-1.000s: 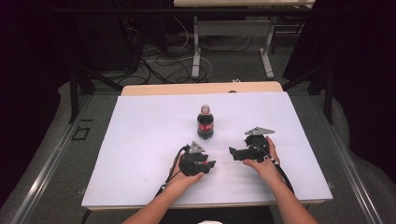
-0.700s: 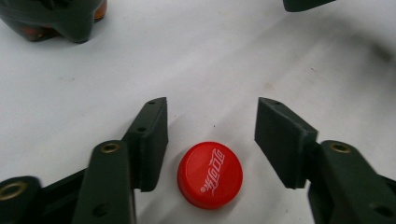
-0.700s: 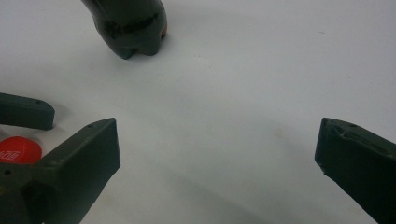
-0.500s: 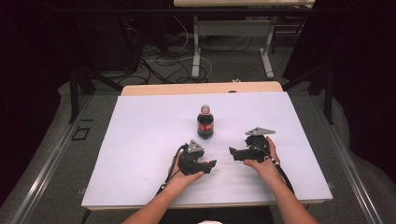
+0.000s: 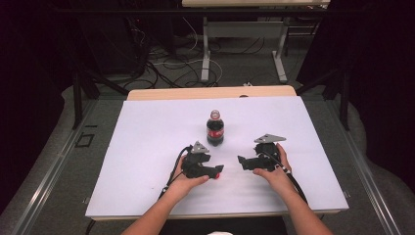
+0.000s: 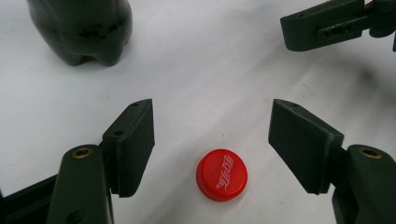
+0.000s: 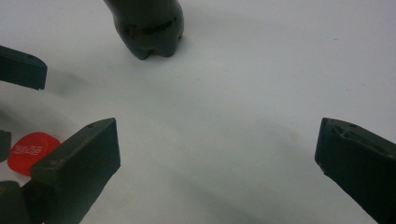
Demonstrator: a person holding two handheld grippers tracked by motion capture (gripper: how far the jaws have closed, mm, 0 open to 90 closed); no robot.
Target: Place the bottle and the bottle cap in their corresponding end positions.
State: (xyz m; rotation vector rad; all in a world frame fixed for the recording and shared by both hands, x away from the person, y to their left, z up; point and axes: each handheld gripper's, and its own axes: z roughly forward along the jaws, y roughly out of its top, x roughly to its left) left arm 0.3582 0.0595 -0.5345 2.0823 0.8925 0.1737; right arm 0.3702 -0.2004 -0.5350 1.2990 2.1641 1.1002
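A dark cola bottle [image 5: 215,129] stands upright mid-table, its base also showing in the left gripper view [image 6: 84,28] and the right gripper view [image 7: 147,25]. A red bottle cap [image 6: 222,174] lies flat on the white tabletop between the jaws of my left gripper [image 6: 212,140], touching neither pad. Those jaws have just been opening and the gripper is open. In the high view the cap [image 5: 219,175] sits at the left gripper's [image 5: 218,170] tips. My right gripper [image 5: 242,161] faces it from the right, open and empty [image 7: 217,154], with the cap [image 7: 32,151] off to its left.
The white tabletop [image 5: 147,147] spreads wide around the bottle and both hands. A wooden edge [image 5: 210,93] runs along the far side. Beyond it are table legs and cables on the floor [image 5: 195,63].
The left gripper has lifted slightly and its jaws stand wider than a second ago, leaving the red cap lying free on the table. The right hand has not moved.
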